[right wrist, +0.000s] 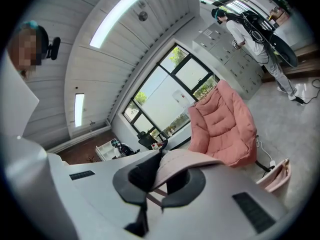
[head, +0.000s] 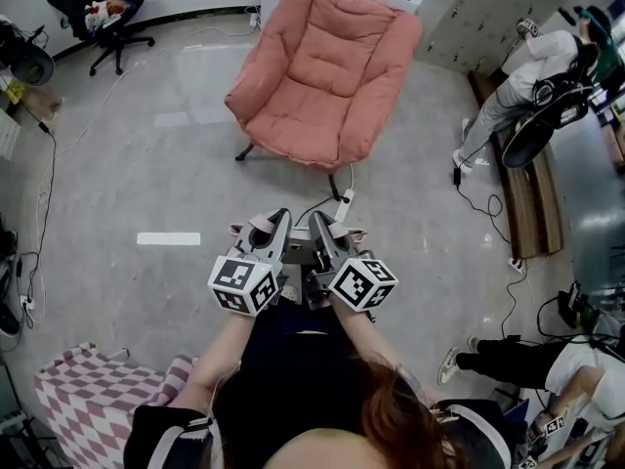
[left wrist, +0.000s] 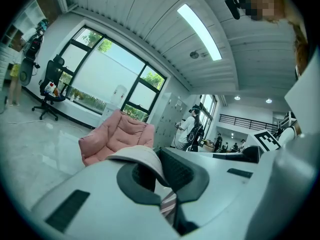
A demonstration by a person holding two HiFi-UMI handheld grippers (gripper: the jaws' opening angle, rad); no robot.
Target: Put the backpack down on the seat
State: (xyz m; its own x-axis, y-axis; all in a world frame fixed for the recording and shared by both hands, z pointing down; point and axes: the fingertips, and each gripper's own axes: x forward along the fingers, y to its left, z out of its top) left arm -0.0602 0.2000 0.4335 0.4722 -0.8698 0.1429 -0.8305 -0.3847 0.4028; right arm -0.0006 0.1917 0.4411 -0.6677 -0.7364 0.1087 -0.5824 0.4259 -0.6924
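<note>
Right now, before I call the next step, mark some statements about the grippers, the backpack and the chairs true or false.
1. The left hand-held gripper is shut on a strap. True.
2. The right hand-held gripper is open and empty. False: it is shut on a strap too.
3. The backpack lies on the chair. False: it hangs by its straps from the grippers, short of the chair.
4. The chair is pink and stands ahead of both grippers. True.
5. In the head view the office chair stands right of the pink chair. False: it stands to its left.
</note>
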